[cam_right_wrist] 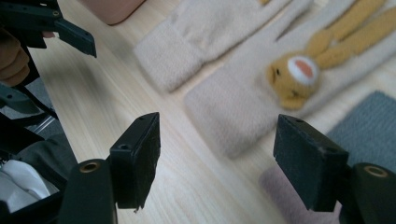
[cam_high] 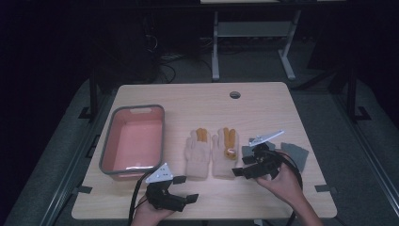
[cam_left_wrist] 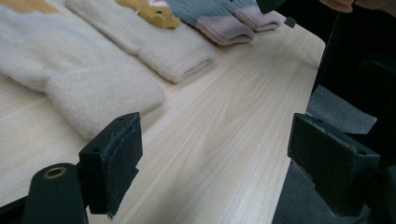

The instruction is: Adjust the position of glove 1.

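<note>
Two cream gloves with orange fingers lie side by side at the table's middle, the left one [cam_high: 197, 154] plain and the right one [cam_high: 225, 151] bearing a small rabbit face [cam_right_wrist: 294, 74]. A pair of grey gloves [cam_high: 295, 153] with pink cuffs [cam_left_wrist: 224, 28] lies to their right. My left gripper [cam_high: 186, 188] stands open near the front edge, below the left cream glove [cam_left_wrist: 84, 79], with nothing between its jaws. My right gripper [cam_high: 241, 165] is open too, low over the right cream glove's cuff [cam_right_wrist: 233, 116] and beside the grey glove [cam_right_wrist: 373, 126].
A pink tub [cam_high: 134, 141] with a grey rim stands empty at the table's left. The wooden table [cam_high: 263, 113] has a cable hole [cam_high: 235, 94] at the back. Beyond it, desk legs and cables stand on a dark floor.
</note>
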### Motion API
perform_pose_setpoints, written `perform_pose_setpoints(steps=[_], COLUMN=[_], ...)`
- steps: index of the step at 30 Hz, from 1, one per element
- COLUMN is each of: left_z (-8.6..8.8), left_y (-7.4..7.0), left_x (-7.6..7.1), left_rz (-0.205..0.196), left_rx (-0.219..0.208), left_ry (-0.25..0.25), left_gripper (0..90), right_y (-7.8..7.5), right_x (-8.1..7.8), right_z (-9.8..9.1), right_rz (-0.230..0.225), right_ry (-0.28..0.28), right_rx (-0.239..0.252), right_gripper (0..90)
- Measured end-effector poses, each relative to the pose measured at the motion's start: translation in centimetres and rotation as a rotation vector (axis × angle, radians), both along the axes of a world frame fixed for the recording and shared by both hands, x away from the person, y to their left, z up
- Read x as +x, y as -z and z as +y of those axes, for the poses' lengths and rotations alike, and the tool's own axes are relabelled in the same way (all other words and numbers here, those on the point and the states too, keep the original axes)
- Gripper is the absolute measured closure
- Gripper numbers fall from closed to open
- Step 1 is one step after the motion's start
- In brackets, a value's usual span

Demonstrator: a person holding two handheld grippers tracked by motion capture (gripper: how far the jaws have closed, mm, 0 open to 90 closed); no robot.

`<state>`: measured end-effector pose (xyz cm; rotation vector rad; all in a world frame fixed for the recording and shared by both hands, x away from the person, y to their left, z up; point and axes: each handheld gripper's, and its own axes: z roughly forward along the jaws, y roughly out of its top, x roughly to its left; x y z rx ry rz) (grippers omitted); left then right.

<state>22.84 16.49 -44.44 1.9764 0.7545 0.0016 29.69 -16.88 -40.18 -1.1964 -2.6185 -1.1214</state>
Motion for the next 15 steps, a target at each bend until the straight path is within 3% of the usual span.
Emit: perform_pose_setpoints(steps=[15], left_z=[0.1], left_y=[-0.3], left_x=[-0.2], left_rz=[-0.009], left_rx=[-0.012], left_ry=[-0.01], left_gripper=[17.7], right_y=[-0.9], right_x=[3.2], right_z=[2.4], right_rz=[-0.011], right_ry=[-0.047], right_rx=[-0.043], right_gripper=[32.5])
